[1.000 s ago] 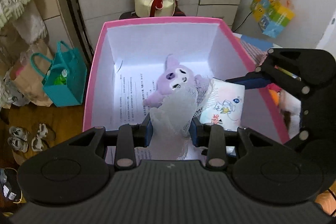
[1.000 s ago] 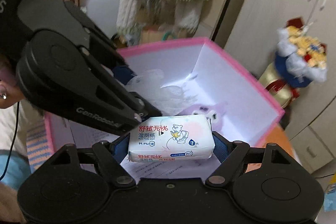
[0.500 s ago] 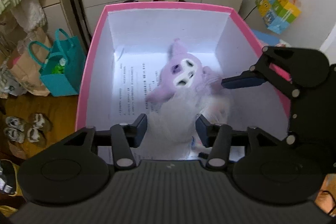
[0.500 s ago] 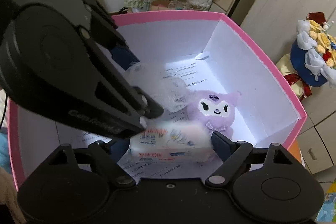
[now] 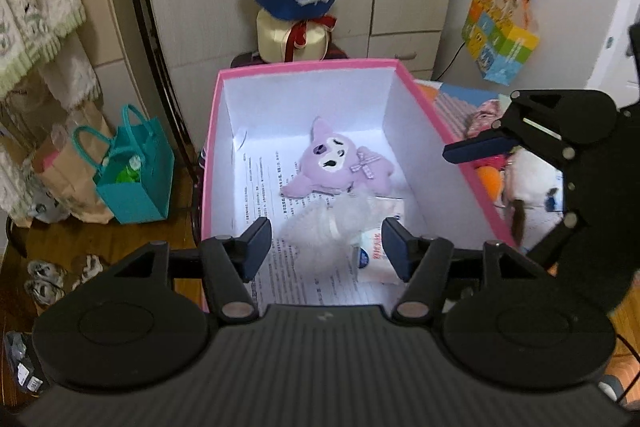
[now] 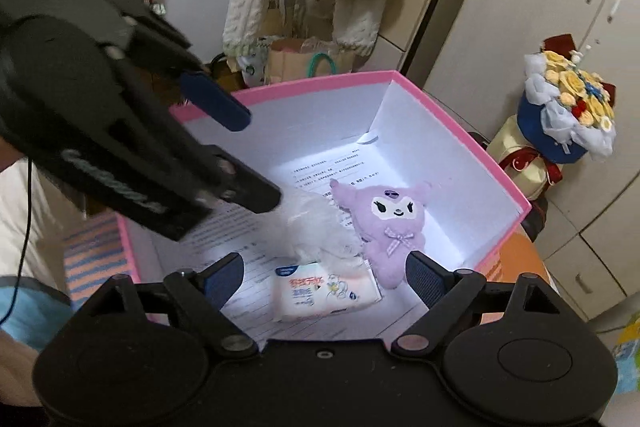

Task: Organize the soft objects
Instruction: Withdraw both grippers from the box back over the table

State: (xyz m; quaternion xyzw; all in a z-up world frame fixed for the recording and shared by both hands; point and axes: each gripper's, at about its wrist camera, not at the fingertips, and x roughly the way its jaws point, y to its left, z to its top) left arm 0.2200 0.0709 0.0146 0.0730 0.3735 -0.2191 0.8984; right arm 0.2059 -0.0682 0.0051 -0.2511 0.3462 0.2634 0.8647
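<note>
3 soft items: fuzzy purple plush (image 5: 340, 165), gauzy mesh pouf (image 5: 328, 227), glossy wipes pack (image 6: 326, 291).

Fuzzy cloth plush toy (image 5: 340, 167), glossy plastic wipes pack (image 6: 326, 291), matt cardboard box (image 5: 304, 67).

The left tool (image 5: 326, 247) is tilting downward, its jaws just having been opening, nothing clamped between them; the right tool (image 6: 324, 279) is gaping wide, holding nothing.

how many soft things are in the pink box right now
3: purple plush toward the far side, white mesh pouf beside it, wipes pack nearest, partly under the pouf. Nothing else shows.
</note>
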